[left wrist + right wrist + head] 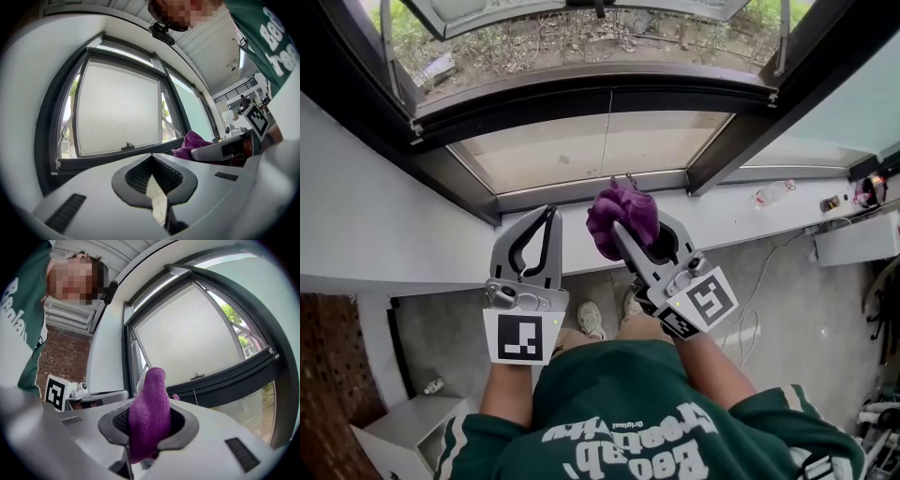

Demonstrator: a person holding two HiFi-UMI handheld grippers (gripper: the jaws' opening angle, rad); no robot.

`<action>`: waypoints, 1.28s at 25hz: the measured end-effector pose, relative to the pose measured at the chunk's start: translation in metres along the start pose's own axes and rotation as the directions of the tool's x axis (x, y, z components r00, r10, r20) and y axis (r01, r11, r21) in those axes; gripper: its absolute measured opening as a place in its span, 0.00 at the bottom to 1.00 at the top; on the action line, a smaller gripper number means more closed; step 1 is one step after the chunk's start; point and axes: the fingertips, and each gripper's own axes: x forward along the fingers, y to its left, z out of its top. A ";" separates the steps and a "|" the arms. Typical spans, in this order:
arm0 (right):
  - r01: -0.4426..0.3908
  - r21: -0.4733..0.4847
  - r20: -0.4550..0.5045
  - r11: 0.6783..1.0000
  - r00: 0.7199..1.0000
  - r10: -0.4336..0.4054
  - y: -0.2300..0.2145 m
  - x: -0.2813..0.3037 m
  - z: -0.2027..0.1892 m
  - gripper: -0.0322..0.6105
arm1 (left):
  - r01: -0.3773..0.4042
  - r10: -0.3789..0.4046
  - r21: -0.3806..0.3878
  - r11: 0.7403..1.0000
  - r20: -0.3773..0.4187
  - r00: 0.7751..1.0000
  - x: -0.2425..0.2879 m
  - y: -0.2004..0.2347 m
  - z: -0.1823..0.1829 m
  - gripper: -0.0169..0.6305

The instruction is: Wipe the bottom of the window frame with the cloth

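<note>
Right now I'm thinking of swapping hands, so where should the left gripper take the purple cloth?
Take the cloth by its bunched end, which stands free past the tips of the right gripper. Come from its left, where the left gripper sits shut, so open it first. The rest is clamped between the right jaws.

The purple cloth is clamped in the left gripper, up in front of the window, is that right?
Not quite. The purple cloth is clamped in the right gripper, not the left, as the right gripper view shows. The left gripper has its jaws together on nothing. The rest holds: it is up in front of the window.
</note>
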 end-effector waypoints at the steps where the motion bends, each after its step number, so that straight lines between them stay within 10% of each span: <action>1: -0.019 -0.006 -0.006 1.000 1.000 0.019 0.000 0.001 -0.001 0.21 | -0.004 0.004 -0.006 1.000 -0.003 1.000 0.002 -0.001 -0.001 0.04; 9: -0.122 -0.020 -0.065 0.992 0.991 0.120 -0.018 -0.010 -0.017 0.21 | -0.011 0.009 -0.051 0.999 -0.057 0.998 0.028 -0.029 -0.012 0.04; 22: -0.069 0.102 -0.012 0.992 0.997 0.071 -0.107 -0.051 -0.075 0.21 | 0.076 -0.079 -0.022 0.997 -0.173 0.982 0.083 -0.089 -0.060 0.04; 32: 0.022 0.061 -0.063 0.998 0.998 -0.018 -0.042 0.030 -0.184 0.21 | 0.198 -0.200 -0.023 0.980 -0.147 0.969 0.042 0.000 -0.175 0.04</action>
